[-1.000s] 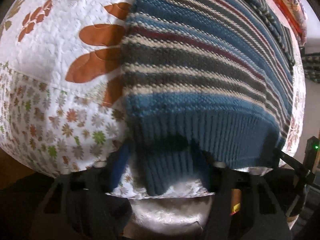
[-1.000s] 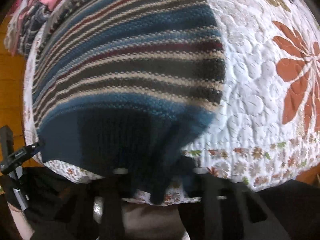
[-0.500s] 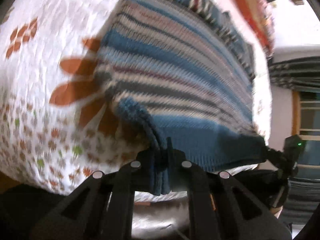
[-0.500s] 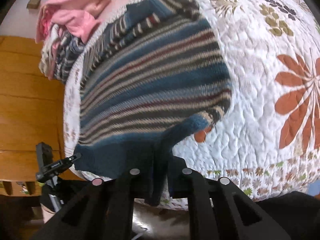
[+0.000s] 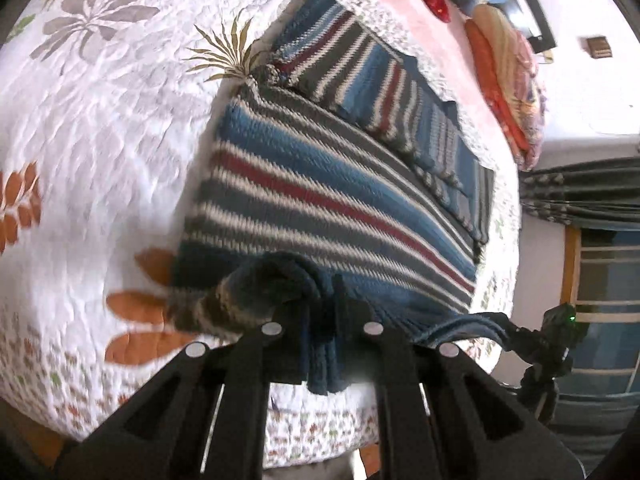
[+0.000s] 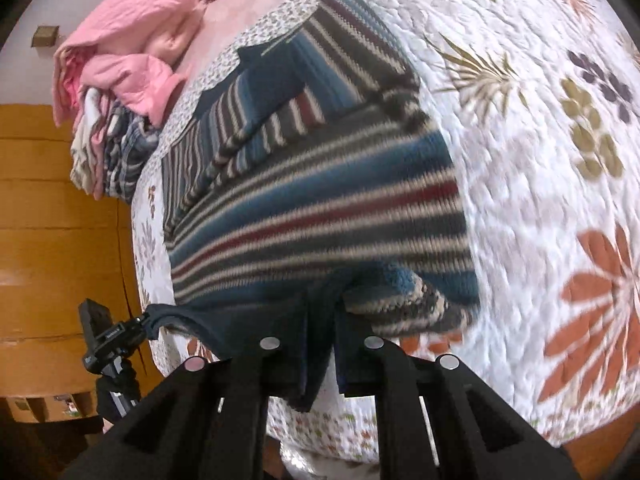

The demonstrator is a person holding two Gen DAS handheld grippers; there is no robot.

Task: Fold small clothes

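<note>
Left wrist view: we have lifted the striped blue knitted sweater's ribbed hem off the floral quilt, left claw and right claw both clamped on it, starting the fold away from us.

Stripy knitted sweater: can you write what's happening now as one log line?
step: fold | left gripper: shut on blue striped knitted sweater hem | right gripper: shut on hem | hem lifted off white floral quilt

Striped knit sweater in blue, grey, cream, maroon, sleeves folded in, ribbed hem lifted
</note>
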